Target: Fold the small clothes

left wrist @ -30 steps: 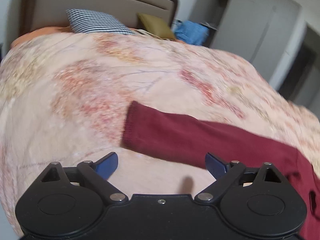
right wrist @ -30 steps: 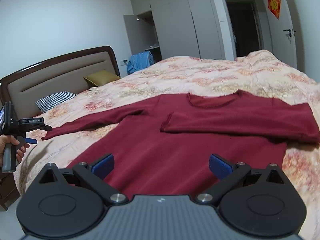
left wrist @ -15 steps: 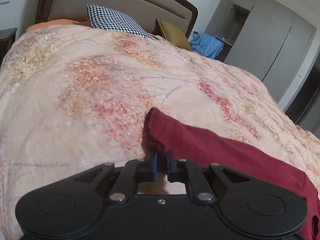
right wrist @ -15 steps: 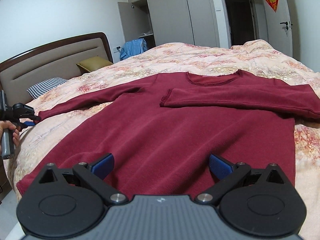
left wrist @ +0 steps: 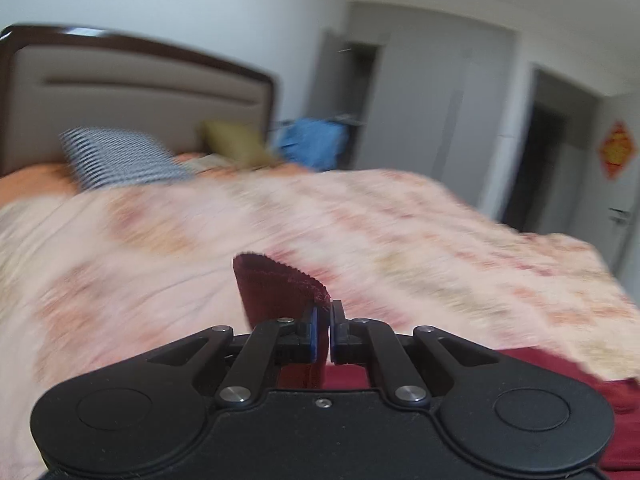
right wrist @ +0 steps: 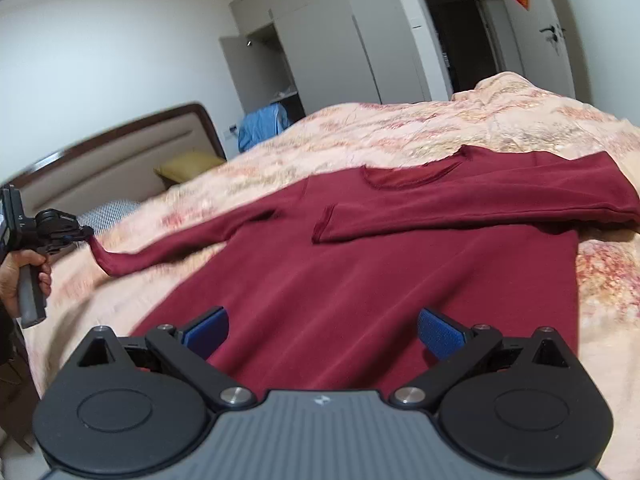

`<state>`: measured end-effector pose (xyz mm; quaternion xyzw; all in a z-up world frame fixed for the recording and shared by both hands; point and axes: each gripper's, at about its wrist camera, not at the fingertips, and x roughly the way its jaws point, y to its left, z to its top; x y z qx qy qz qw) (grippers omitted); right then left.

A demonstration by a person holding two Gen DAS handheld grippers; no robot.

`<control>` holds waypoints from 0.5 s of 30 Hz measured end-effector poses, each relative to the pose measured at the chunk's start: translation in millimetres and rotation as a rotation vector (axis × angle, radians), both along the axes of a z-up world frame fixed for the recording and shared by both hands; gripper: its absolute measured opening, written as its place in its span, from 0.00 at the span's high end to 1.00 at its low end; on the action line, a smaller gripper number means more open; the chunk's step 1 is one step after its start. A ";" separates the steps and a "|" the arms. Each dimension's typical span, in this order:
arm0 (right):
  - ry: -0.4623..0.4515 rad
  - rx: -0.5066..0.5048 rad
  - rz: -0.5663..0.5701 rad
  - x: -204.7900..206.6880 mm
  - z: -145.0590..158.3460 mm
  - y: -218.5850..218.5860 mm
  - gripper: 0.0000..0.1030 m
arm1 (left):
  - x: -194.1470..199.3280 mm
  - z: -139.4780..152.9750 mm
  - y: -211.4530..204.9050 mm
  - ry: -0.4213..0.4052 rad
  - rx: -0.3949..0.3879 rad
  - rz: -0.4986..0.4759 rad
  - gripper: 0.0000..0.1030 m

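A dark red long-sleeved sweater (right wrist: 380,264) lies spread on the bed, its right sleeve (right wrist: 480,216) folded across the chest. My left gripper (left wrist: 323,322) is shut on the cuff of the left sleeve (left wrist: 276,288), which stands up above the quilt. In the right wrist view that gripper (right wrist: 86,233) is at the far left, held by a hand (right wrist: 20,276), with the left sleeve (right wrist: 180,248) hanging up from the bed to it. My right gripper (right wrist: 322,330) is open over the sweater's lower hem with nothing between its blue pads (right wrist: 440,332).
A floral quilt (right wrist: 440,128) covers the bed. A checked pillow (left wrist: 120,160) and an olive pillow (left wrist: 236,142) lie by the brown headboard (left wrist: 132,80). Blue clothing (right wrist: 262,124) hangs near grey wardrobes (right wrist: 332,56). A dark doorway (right wrist: 452,28) is at the back.
My left gripper closed on the sleeve cuff and lifted it off the quilt. The right gripper has stayed open and shifted slightly over the hem.
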<state>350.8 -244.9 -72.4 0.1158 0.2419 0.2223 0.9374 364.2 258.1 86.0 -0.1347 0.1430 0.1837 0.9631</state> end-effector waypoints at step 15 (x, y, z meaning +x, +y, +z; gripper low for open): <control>0.036 0.099 -0.099 -3.2 23.2 -72.5 0.00 | 83.4 34.1 -302.4 -0.024 0.225 -0.657 0.95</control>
